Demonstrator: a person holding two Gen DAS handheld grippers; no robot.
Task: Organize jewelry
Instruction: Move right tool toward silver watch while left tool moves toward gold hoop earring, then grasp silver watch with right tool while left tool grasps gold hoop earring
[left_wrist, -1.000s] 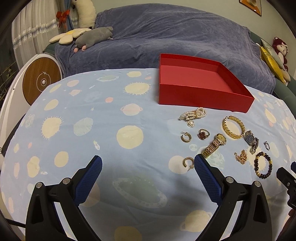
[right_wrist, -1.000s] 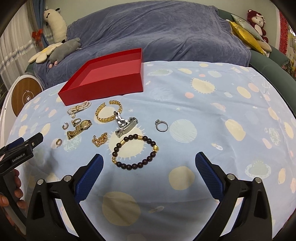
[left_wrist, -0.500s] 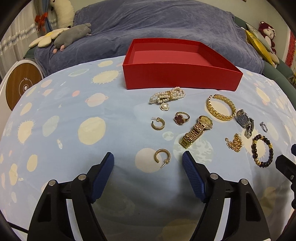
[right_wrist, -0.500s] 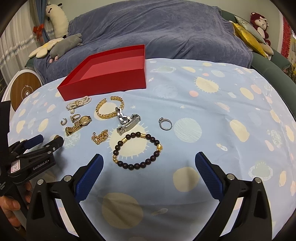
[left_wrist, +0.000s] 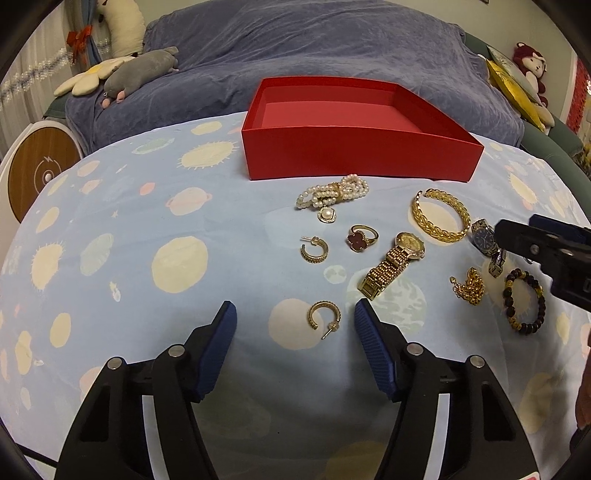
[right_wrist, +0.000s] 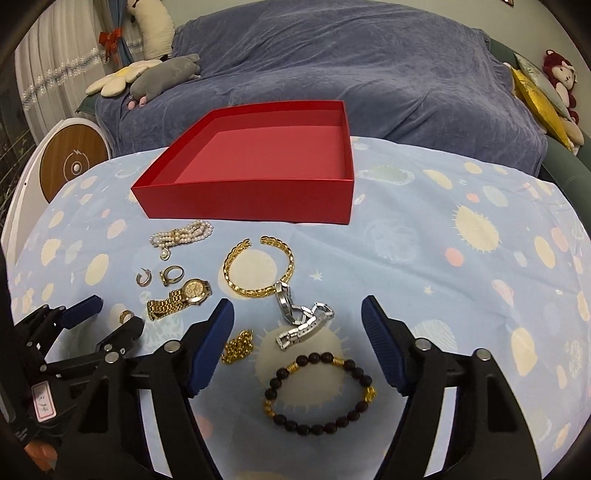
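Planet-print cloth (left_wrist: 184, 258); left gripper (left_wrist: 293, 317) jaws just closing, half-wide, flanking hoop earring (left_wrist: 324, 316) before red box (left_wrist: 362, 162), untouched; next, pinch.

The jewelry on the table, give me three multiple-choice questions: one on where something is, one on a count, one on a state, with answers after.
1. Where does the pearl bracelet lie?
A. Inside the red box
B. On the cloth just in front of the red box
C. On the sofa

2. How many wristwatches lie on the cloth?
A. Two
B. None
C. Five

3. What is in the red box right now?
A. All the jewelry
B. Only the bead bracelet
C. Nothing

Answers:
1 B: the pearls lie on the cloth by the box's near wall.
2 A: a gold watch and a silver watch show.
3 C: the right wrist view shows its floor bare, and the bead bracelet lies on the cloth between the right gripper fingers.
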